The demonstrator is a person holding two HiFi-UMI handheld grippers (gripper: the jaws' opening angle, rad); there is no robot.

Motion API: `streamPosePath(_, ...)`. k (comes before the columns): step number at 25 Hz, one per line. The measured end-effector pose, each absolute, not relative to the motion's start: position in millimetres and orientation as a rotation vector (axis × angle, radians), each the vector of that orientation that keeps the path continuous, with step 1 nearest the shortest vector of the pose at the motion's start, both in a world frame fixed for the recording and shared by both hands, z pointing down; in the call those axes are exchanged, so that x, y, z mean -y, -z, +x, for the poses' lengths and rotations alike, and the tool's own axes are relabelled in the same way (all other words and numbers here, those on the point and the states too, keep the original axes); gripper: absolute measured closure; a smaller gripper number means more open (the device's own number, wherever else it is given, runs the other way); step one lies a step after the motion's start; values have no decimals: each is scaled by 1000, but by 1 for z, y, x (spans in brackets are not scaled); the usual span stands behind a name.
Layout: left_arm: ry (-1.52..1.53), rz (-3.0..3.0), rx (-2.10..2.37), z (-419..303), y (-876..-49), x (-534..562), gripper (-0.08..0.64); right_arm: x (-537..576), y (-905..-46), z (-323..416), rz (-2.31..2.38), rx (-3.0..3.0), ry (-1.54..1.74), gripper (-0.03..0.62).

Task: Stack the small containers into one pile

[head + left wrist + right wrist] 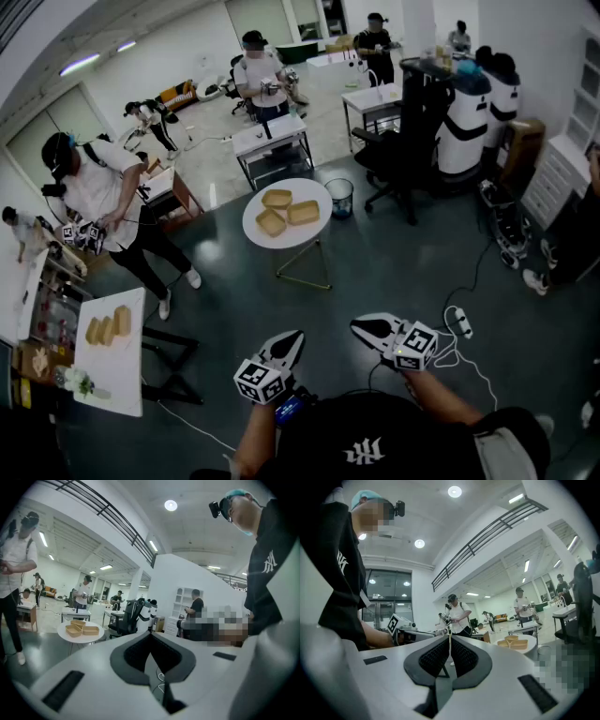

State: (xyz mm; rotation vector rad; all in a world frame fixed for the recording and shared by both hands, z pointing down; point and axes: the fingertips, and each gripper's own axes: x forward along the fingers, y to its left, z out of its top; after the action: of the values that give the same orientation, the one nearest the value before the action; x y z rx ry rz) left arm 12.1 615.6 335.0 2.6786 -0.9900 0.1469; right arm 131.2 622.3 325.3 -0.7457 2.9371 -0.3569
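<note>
Your left gripper (pixel 292 338) and right gripper (pixel 362 327) are both closed, nothing between the jaws; each carries a cube of square black-and-white markers. Three tan containers (pixel 303 213) lie unstacked, side by side, on the round white table (pixel 255 232), well ahead across the dark glossy floor (pixel 403 272). Your black shirt bears a white emblem (pixel 364 454).

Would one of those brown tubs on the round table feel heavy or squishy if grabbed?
Each tub looks empty, open and thin-walled: probably light, maybe bendy when squeezed. Low and wide, it would likely slide on the round table, not tip.
</note>
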Motion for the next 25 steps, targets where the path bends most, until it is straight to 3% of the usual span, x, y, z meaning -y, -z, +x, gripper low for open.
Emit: streamPosePath(25,-208,2595,1081,33,-351,-618,558,-619,-340,176,-713,-2866,405,552)
